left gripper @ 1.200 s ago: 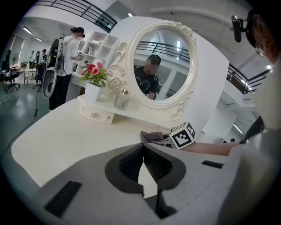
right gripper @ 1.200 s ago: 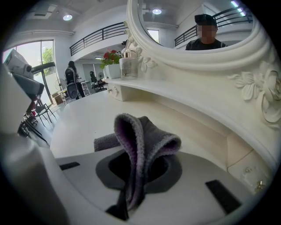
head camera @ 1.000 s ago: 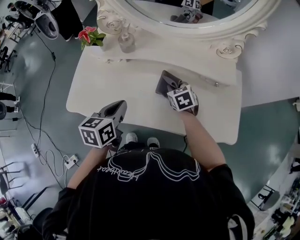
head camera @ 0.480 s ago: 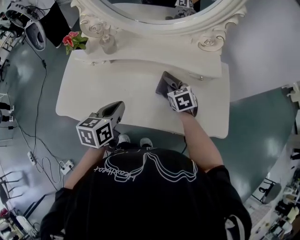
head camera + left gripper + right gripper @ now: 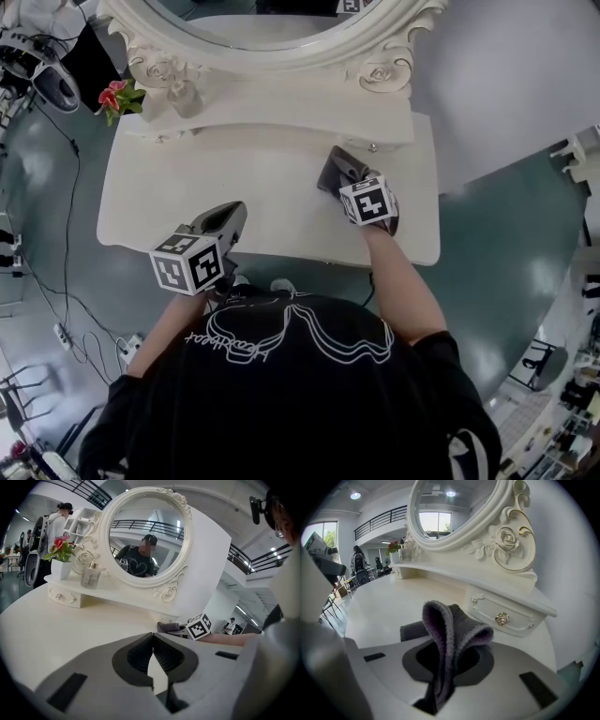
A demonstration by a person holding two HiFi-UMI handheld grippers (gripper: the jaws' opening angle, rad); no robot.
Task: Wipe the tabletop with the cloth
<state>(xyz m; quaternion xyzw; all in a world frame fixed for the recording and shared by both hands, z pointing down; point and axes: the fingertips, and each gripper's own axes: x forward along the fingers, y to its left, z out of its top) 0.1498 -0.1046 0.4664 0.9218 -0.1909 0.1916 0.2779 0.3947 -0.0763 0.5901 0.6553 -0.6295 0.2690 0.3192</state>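
A dark grey cloth (image 5: 338,172) lies bunched on the right part of the white tabletop (image 5: 187,187), close to the small drawer shelf under the mirror. My right gripper (image 5: 349,184) is shut on the cloth (image 5: 452,634), whose fold stands up between the jaws in the right gripper view. My left gripper (image 5: 228,214) hovers over the front edge of the table, left of centre, with its jaws closed and nothing in them (image 5: 152,651). From the left gripper view the cloth (image 5: 168,626) and the right gripper's marker cube (image 5: 199,626) show far across the table.
An oval mirror in an ornate white frame (image 5: 272,52) stands at the back on a low drawer shelf (image 5: 281,117). A red flower in a pot (image 5: 114,97) and a glass bottle (image 5: 180,96) sit on the shelf's left end. Cables and chairs lie on the floor at the left.
The right gripper has slid the cloth toward the table's right end, near the drawer knob. The head view has swung right, so the table sits further left. The left gripper holds its place.
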